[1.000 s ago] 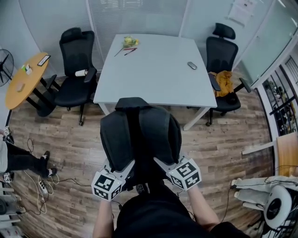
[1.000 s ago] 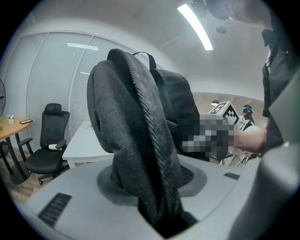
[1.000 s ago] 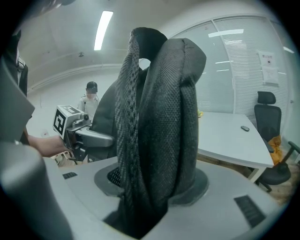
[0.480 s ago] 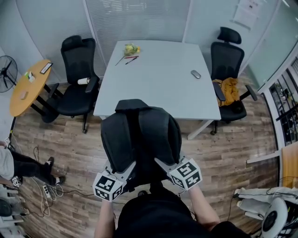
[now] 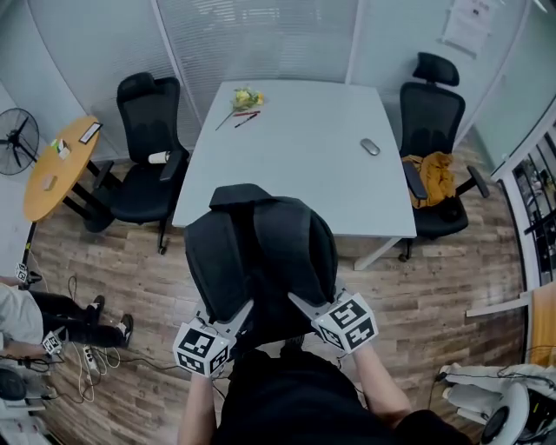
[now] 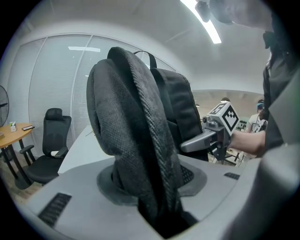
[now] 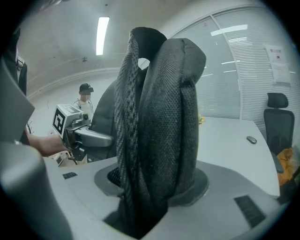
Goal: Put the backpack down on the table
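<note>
Left gripper (image 5: 244, 308) clamps left strap (image 6: 140, 140); right gripper (image 5: 295, 302) clamps right strap (image 7: 159, 140). Backpack (image 5: 261, 252) held up ahead of both; table (image 5: 295, 148) beyond.

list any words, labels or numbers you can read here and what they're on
None can be read.
White paper notice on the far wall: print too small and blurred.
Black-and-white marker cubes: square patterns only, no letters.
Black fabric backpack: no label visible.
</note>
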{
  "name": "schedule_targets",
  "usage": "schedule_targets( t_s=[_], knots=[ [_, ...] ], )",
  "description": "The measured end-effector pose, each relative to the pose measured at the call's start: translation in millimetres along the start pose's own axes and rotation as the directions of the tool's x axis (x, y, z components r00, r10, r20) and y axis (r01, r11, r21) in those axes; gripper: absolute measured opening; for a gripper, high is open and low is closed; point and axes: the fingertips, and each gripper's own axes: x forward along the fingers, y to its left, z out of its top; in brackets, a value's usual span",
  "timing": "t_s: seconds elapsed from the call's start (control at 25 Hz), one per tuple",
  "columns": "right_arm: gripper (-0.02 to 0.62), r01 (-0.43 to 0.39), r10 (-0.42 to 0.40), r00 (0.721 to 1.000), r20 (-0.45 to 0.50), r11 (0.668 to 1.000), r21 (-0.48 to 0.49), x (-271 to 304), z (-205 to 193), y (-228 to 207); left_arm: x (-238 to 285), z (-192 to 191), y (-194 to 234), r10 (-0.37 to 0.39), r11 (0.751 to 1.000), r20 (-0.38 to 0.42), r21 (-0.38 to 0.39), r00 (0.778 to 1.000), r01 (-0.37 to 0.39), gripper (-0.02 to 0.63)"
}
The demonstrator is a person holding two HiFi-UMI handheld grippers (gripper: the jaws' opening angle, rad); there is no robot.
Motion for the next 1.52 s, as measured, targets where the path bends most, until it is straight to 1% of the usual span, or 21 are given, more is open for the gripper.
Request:
schedule_targets(
  t_s=[0.36, 0.6, 0.76, 0.96, 1.28, 1.52],
  knots=[
    [0.216, -0.046, 0.046, 0.999, -0.007, 0.999, -0.007, 10, 6, 3, -5, 1, 8, 0.042, 0.999, -0.011, -0.01, 0.999, -0.042, 0.172],
    [0.216, -0.058, 0.058, 0.998, -0.031, 0.998, 0.005, 30, 7, 5, -6, -6, 27, 0.041, 0.999, -0.024, -0.035, 0.999, -0.042, 0.172],
    [0.216, -0.038, 0.039, 0.998, -0.052, 0.999, 0.009, 47, 14, -2, 3, -6, 47, 0.022, 0.998, -0.02, -0.051, 1.0, -0.023, 0.172],
    [0.216, -0.002, 0.003, 0.998, -0.069, 1.0, 0.017, 70, 32, -19, 21, 3, 79, -0.013, 0.998, -0.008, -0.056, 1.0, 0.013, 0.172],
    [0.215, 0.049, -0.047, 0.997, -0.066, 0.998, 0.032, 121, 70, -50, 53, 27, 145, -0.058, 0.998, 0.0, -0.039, 0.998, 0.057, 0.172],
    [0.215, 0.089, -0.086, 0.994, -0.074, 0.995, 0.039, 156, 97, -68, 71, 42, 190, -0.102, 0.994, 0.013, -0.039, 0.995, 0.103, 0.172]
  ],
)
